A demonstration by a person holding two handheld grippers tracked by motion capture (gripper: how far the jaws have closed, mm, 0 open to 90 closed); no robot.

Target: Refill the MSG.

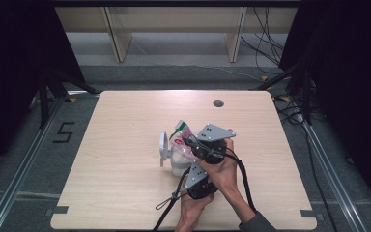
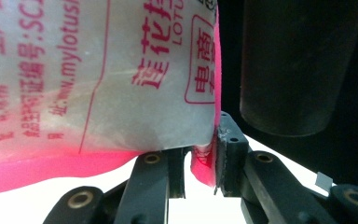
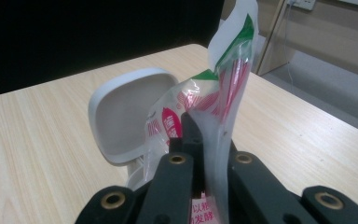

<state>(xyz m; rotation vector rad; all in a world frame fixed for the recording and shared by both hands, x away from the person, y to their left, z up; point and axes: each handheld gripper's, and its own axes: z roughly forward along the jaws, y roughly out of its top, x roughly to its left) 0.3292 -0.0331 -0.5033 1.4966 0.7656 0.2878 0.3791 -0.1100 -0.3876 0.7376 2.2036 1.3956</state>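
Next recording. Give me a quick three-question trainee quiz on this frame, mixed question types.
1. True or false: both grippers are closed on the plastic bag.
2. The white container's lid is: A) open B) closed C) lying flat on the table.
3. What does the left gripper pinch?

Key:
1. True; the right gripper clamps it too.
2. A.
3. The bag's pink edge.
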